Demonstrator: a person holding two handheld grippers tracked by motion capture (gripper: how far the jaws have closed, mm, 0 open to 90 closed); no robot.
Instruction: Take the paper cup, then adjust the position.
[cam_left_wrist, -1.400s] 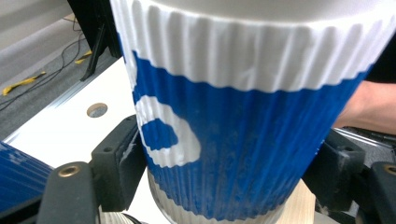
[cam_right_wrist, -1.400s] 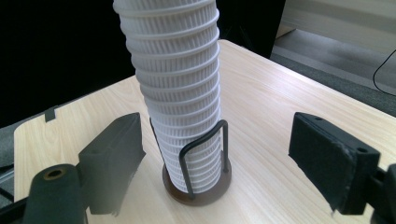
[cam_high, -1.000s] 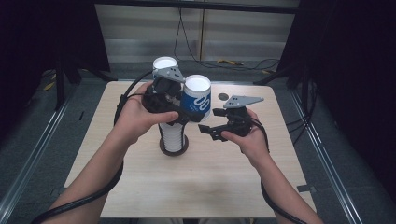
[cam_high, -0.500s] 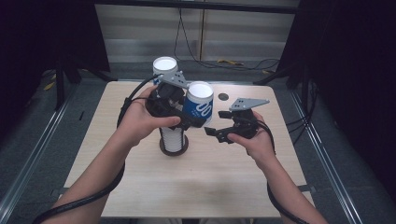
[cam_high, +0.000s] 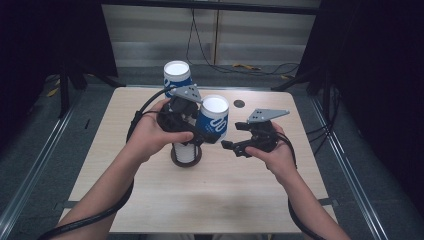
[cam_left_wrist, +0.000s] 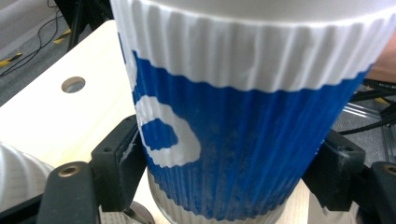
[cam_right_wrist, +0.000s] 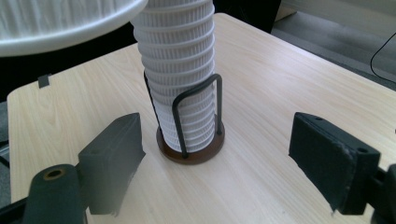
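Dark curtains and a grey floor are surrounding the pale wooden desk (cam_high: 150, 200), which is carrying a tall stack of white ribbed paper cups (cam_right_wrist: 180, 70) seated in a round brown base with black wire uprights (cam_right_wrist: 194, 144). Left tool (cam_high: 192, 131) is clamping a blue-and-white ribbed paper cup (cam_high: 212, 120) across its lower half; in the left gripper view both black jaws are pressing against the cup wall (cam_left_wrist: 243, 140), holding it upright in the air just above and beside the stack (apparently freed from the stack top). Right tool (cam_high: 239, 140) is hovering beside the held cup with its jaws standing wide apart and nothing between them, and its own camera is looking straight at the holder, probably so that it is ready to steady the stack or receive the cup. A second blue-and-white cup (cam_high: 177, 75) is standing at the far desk edge.
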